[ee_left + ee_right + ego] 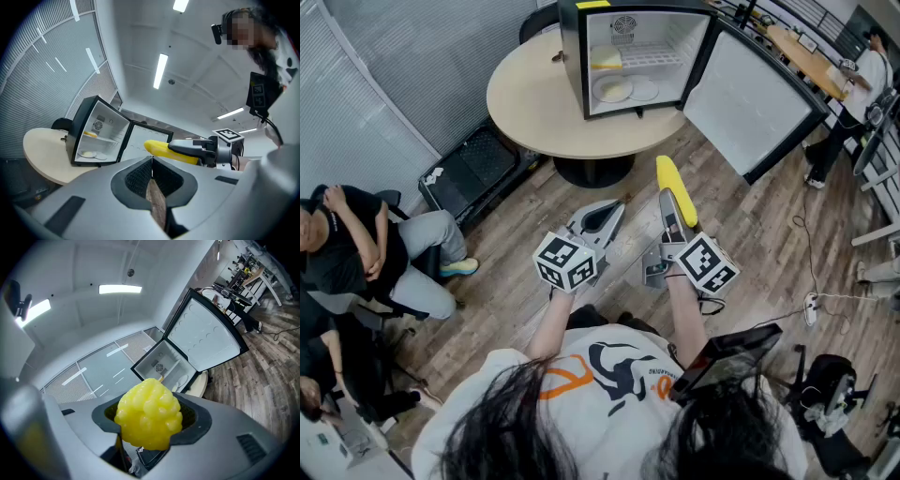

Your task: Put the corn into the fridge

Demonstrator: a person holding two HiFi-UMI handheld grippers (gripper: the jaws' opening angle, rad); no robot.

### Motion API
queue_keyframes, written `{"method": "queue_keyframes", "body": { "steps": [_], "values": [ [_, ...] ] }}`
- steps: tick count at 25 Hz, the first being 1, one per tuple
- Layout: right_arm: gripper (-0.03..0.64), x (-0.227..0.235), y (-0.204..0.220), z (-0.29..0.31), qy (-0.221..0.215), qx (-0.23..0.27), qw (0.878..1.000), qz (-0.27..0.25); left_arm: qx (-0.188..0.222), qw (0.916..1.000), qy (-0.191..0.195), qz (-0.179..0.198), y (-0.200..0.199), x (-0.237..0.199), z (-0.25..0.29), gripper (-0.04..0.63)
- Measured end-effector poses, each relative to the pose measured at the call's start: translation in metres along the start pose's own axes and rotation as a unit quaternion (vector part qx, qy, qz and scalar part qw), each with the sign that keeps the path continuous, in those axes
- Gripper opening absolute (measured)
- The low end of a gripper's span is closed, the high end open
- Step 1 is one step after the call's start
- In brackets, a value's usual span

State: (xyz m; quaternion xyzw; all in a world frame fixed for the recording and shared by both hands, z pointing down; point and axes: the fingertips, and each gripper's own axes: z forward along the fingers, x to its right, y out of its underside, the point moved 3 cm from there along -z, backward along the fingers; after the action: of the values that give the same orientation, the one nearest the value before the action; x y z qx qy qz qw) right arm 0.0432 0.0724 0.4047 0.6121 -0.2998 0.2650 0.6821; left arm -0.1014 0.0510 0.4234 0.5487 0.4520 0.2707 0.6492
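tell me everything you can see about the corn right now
The corn is a bright yellow cob with bumpy, glossy kernels, plastic-looking, with a rounded tip. It lies about level, clamped lengthwise between the fingers of the right gripper, tip sticking out past them toward the open fridge. It is in the air above the wood floor, short of the table.

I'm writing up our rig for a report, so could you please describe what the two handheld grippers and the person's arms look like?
Both the left gripper and the right gripper have light grey, wedge-shaped jaws with black textured pads. Each carries a white cube printed with black square markers. The person wears a white T-shirt with orange and dark print; the forearms are bare.
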Motion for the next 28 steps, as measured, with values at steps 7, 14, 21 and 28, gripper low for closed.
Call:
{"method": "queue_keyframes", "body": {
  "steps": [7,14,21,28],
  "values": [
    [0.253,0.016,-0.022,-0.013,-0.018,-0.002,1.000,0.018,0.001,1.0000,-0.008,0.005,0.004,0.023,0.019,0.012],
    [0.253,0.031,-0.032,-0.019,-0.046,-0.006,0.997,0.061,-0.009,0.9999,-0.004,0.010,0.010,0.038,0.036,0.012],
    [0.253,0.050,-0.035,-0.021,-0.047,-0.032,0.997,0.043,-0.017,0.9998,-0.005,0.011,0.018,0.051,0.053,0.014],
    [0.253,0.065,-0.041,-0.021,-0.055,-0.050,0.997,0.029,-0.018,0.9996,-0.021,0.010,0.026,0.060,0.061,0.013]
  ]
}}
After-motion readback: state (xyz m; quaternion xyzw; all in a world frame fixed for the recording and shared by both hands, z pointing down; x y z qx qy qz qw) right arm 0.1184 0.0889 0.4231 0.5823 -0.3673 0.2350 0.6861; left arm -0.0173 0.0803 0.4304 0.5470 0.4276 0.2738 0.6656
